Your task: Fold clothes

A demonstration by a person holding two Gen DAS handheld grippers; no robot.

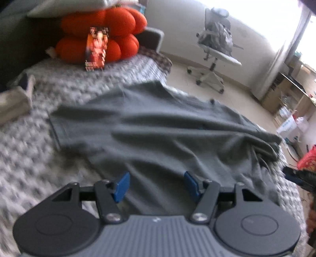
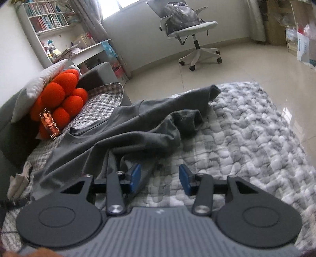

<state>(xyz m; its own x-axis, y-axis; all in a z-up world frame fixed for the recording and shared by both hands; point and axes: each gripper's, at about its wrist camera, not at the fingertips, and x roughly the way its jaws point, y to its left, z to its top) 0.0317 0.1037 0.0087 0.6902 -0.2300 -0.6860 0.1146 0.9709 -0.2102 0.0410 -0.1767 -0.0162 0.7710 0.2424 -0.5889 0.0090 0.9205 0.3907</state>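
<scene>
Grey quilt point(image 2: 246, 126) bears crumpled grey shirt point(image 2: 126, 128); tongs empty

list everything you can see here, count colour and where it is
t-shirt: one, dark grey, spread rumpled on the bed cover, one side bunched
bed cover: one, grey and white quilted, under the t-shirt
plush cushion: one, orange and lobed, at the far end of the bed
pillow: one, light grey, leaning on top of the plush cushion
picture card: one, red and dark, propped against the plush cushion
office chair: one, white, on the tiled floor, grey bundle on its seat
bookshelf: one, white, against the far wall, full of books
left gripper: one, black with blue pads, open above the t-shirt
right gripper: one, black with blue pads, open, nothing between the pads
</scene>
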